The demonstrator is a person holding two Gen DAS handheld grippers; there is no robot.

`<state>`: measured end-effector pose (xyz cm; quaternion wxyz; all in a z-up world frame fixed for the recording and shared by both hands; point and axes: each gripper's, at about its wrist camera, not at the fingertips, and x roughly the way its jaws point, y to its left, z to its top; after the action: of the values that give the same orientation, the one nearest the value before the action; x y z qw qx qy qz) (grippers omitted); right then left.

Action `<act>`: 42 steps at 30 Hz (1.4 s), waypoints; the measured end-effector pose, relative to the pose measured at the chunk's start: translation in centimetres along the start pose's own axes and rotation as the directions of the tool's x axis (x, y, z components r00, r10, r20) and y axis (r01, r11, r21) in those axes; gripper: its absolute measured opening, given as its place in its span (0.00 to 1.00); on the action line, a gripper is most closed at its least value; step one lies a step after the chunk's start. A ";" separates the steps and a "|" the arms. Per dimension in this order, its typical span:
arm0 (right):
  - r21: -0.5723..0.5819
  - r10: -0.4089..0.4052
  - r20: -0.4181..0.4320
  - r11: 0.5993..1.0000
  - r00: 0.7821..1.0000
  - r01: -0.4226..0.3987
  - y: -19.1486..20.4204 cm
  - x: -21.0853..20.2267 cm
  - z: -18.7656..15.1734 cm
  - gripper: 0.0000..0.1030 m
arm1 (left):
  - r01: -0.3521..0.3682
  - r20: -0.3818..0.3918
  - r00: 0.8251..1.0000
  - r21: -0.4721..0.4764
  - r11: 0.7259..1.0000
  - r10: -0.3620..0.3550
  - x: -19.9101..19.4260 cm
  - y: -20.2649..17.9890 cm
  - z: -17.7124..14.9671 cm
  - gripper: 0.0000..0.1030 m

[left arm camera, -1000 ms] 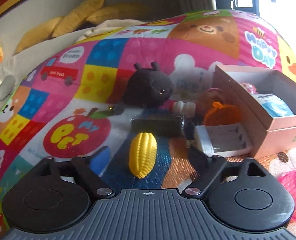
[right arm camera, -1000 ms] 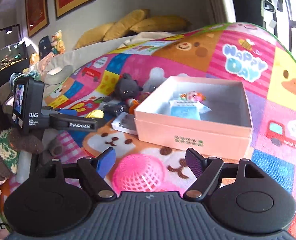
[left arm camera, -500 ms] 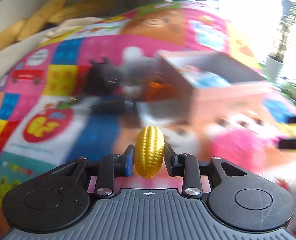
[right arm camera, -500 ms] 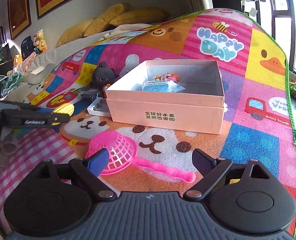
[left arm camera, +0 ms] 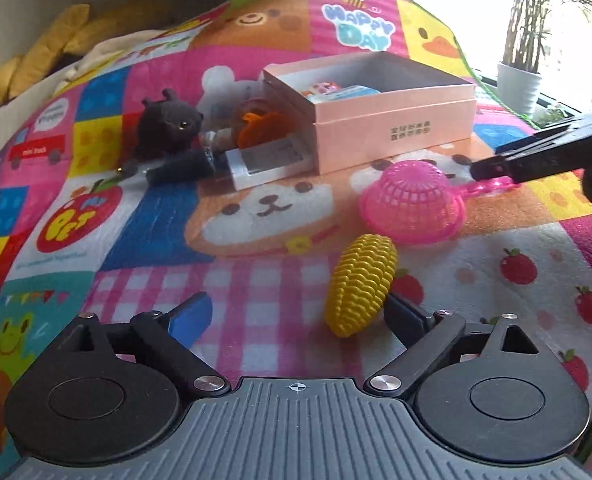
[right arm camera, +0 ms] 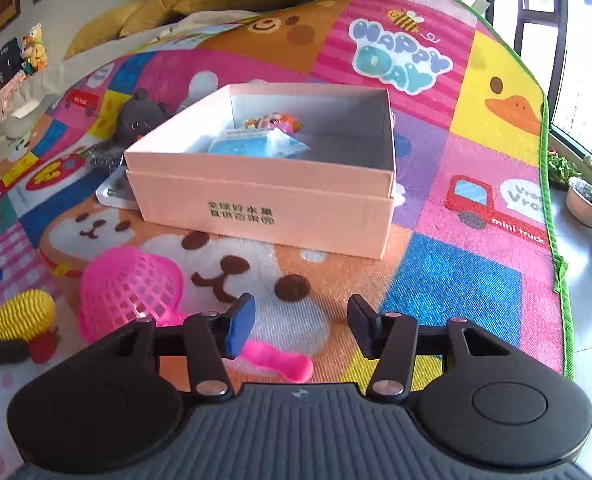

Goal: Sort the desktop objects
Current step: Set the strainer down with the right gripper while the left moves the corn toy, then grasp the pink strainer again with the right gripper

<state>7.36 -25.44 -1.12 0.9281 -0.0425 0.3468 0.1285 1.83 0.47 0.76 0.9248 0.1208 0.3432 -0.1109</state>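
Two grippers in view; left gripper (left arm camera: 298, 316) jaws opening wide, yellow toy corn (left arm camera: 360, 286) lying on the play mat (left arm camera: 231, 280) against the right-hand finger, not clamped; right gripper (right arm camera: 300, 326) jaws closing, part-way, pink strainer (right arm camera: 129, 292) handle under its blue-padded finger, nothing gripped; pink box (right arm camera: 263, 200) just beyond the strainer, black plush (left arm camera: 167, 124) left of the box.
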 end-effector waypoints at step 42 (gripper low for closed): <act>0.010 0.065 -0.016 0.998 0.998 -0.065 1.8 -3.0 -3.6 1.00 | 0.144 -0.006 0.989 -0.237 0.961 -0.150 2.0 2.0 1.9 1.00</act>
<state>2.43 -24.98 -1.81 0.9207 -0.0277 0.3564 0.1567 5.04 1.58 1.10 0.9177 -0.0143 0.3730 -0.1363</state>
